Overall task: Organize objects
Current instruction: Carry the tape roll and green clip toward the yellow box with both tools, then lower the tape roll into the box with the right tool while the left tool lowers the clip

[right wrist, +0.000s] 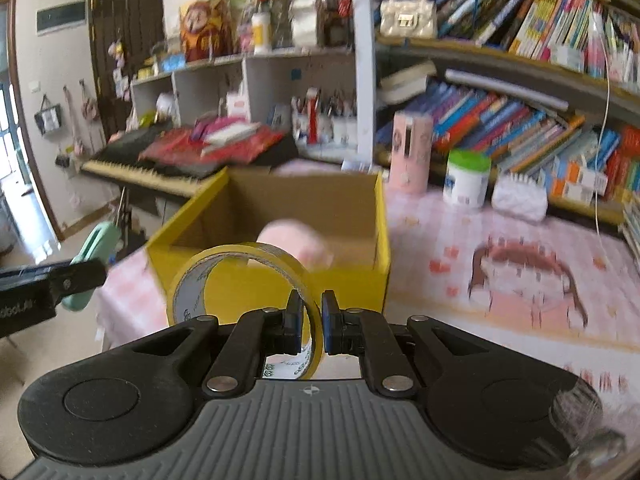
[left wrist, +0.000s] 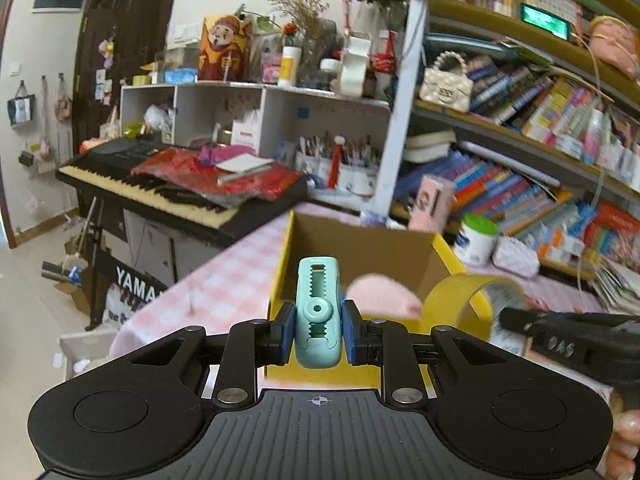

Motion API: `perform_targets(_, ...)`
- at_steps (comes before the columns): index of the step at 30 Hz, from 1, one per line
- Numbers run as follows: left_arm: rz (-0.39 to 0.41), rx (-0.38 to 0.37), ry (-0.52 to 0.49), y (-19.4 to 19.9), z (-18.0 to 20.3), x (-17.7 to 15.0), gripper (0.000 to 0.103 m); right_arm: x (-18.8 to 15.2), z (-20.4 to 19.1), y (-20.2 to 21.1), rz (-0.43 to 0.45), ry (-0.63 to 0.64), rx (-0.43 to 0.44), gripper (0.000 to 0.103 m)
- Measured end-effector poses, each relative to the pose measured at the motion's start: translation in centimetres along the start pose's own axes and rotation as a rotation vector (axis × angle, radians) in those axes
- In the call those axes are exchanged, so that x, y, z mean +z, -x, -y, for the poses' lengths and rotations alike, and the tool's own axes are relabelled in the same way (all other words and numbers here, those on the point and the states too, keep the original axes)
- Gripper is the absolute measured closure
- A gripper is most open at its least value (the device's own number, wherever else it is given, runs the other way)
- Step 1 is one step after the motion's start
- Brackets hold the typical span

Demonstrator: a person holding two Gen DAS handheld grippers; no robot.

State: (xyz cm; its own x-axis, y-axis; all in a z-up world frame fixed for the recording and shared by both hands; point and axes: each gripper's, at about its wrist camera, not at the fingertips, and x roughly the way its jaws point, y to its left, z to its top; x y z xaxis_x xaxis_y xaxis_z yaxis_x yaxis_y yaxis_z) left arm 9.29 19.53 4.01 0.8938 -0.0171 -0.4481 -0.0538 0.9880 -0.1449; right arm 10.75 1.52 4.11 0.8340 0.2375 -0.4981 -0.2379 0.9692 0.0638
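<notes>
My left gripper (left wrist: pixel 318 330) is shut on a mint-green clip (left wrist: pixel 318 312), held upright just before the near wall of an open yellow cardboard box (left wrist: pixel 282 264). My right gripper (right wrist: pixel 311 326) is shut on the rim of a yellow tape roll (right wrist: pixel 240 268), held in front of the same box (right wrist: pixel 384 240). A pink soft object (left wrist: pixel 384 294) lies inside the box; it also shows in the right wrist view (right wrist: pixel 296 240). The tape roll (left wrist: pixel 460 296) and right gripper appear at the right of the left wrist view. The clip (right wrist: pixel 94 250) shows at the left of the right wrist view.
The box stands on a pink checked tablecloth (right wrist: pixel 500 240). Behind it are a pink cylinder (right wrist: pixel 410 152), a green-lidded white jar (right wrist: pixel 466 178) and a white crumpled thing (right wrist: pixel 518 196). Bookshelves (right wrist: pixel 520 80) fill the right; a keyboard piano (left wrist: pixel 160 188) stands at the left.
</notes>
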Motion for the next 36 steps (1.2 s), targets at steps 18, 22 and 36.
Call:
perform_targets(18,-0.112,0.102,-0.114,-10.7,3.9,0.8,0.080,6.1,5.0,-9.9,0.000,-0.012,0.048,0.094)
perform_targets(22,-0.142,0.113,-0.133,-12.0,4.4,0.5,0.080,6.2,5.0,-11.4,-0.022,0.004,0.072,0.094)
perform_targets(36,-0.188,0.128,-0.165,-14.1,5.3,-0.3,0.080,6.0,4.5,-14.0,-0.055,0.065,0.120,0.094)
